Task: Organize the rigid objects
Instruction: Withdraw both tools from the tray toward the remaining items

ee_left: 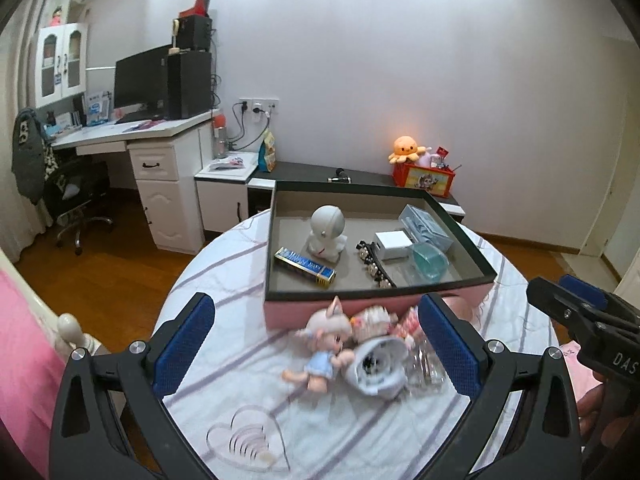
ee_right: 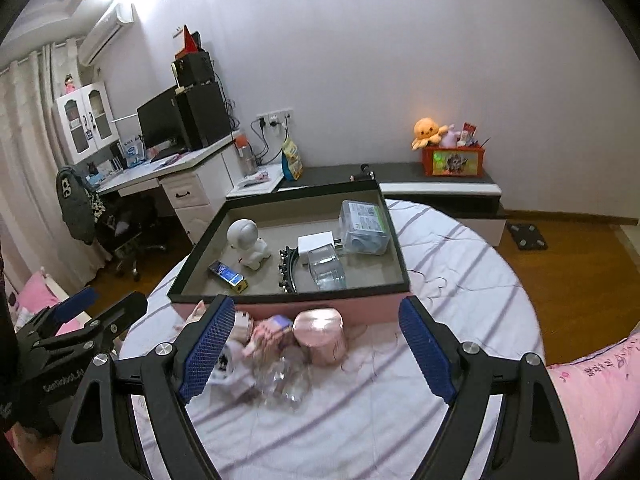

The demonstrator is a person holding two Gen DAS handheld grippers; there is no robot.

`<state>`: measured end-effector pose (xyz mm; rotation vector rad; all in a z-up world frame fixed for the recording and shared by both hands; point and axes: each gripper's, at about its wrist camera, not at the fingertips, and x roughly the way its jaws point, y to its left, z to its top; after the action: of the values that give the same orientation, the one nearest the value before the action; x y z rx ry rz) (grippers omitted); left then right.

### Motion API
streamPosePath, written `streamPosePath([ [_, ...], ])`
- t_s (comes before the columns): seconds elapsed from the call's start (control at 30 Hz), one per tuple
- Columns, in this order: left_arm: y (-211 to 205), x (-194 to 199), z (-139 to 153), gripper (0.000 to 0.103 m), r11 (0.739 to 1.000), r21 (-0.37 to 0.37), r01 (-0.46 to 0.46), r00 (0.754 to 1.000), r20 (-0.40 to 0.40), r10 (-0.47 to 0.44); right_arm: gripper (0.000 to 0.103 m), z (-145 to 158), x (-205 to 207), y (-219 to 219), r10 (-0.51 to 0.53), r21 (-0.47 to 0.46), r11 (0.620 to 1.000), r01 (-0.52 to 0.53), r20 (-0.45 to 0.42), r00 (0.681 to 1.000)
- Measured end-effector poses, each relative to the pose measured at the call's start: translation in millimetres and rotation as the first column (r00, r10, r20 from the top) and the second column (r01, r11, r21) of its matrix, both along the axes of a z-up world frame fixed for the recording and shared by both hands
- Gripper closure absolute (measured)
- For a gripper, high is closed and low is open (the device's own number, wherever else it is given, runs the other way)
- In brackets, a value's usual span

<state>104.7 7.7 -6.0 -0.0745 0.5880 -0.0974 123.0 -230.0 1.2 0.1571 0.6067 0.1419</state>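
Pink-sided box [ee_left: 376, 304] on our round counter [ee_left: 224, 280]; doll [ee_left: 324, 344] and pink jar [ee_right: 320, 334] lie before it; left tongs [ee_left: 316, 344] and right tongs [ee_right: 316, 350] both apart, empty.

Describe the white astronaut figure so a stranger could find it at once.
Find the shallow box with the black rim on the striped bed. The astronaut stands in its back left part, just behind the blue bar. It is the only upright, round-headed white figure there; the white cube nearby is flat-sided.
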Motion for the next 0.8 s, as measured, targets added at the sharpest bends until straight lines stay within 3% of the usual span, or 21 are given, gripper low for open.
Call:
streamPosePath([
  [0.37,7,-54,-8,0.0,1.0,0.0,-0.031,0.999,0.017,0.031,0.017,-13,-45,6,-0.036,-0.031,0.999,0.037,0.014,0.999],
  [0.8,10,-67,-18,0.0,0.999,-0.002,-0.034,0.999,-0.001,0.034,0.017,-23,-59,6,-0.027,-0.028,0.999,0.027,-0.003,1.0],
])
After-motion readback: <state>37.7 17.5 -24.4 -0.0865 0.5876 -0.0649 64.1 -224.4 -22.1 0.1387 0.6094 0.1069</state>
